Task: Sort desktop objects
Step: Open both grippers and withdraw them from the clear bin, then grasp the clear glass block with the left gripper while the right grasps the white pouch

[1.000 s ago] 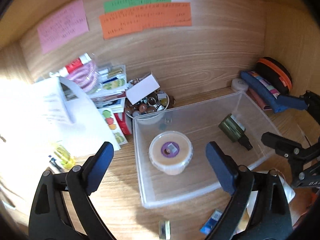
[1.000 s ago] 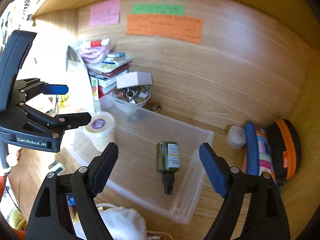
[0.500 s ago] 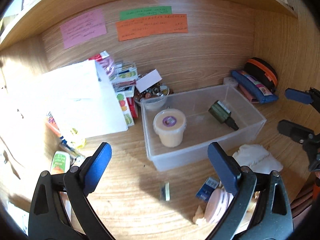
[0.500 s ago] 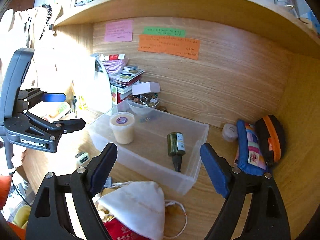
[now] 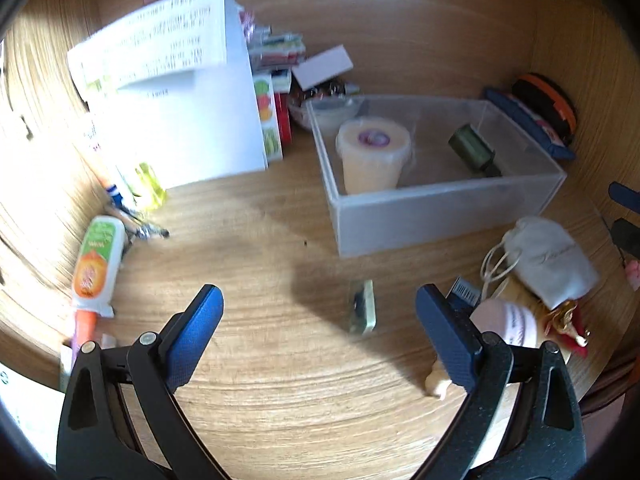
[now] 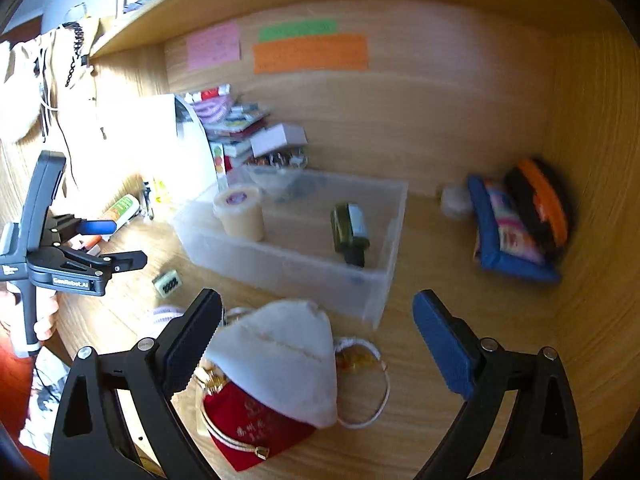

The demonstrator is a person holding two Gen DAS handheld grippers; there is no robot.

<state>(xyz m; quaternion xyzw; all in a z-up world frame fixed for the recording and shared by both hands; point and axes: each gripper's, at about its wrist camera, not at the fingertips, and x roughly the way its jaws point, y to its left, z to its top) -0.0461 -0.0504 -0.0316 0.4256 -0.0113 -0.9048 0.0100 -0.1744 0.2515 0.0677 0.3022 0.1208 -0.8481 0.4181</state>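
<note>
Wooden desk [image 5: 280, 380] carrying a clear plastic bin [image 5: 440, 208] at one o'clock in the left wrist view, with a cream tub [image 5: 372, 160] upright and a dark green bottle [image 5: 474, 150] lying inside. White pouch [image 6: 280, 356] at six o'clock in the right wrist view, between the right gripper [image 6: 316, 312] fingers, untouched; jaws opening. Left gripper [image 5: 318, 306] released, empty, above bare wood. Small green eraser [image 5: 364, 308] just beside.

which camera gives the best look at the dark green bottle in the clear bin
The right wrist view. The green bottle lies there in full, label and black cap showing, inside the clear bin. In the left wrist view the bottle is smaller, and the bin's frosted front wall hides its cap end.
</note>
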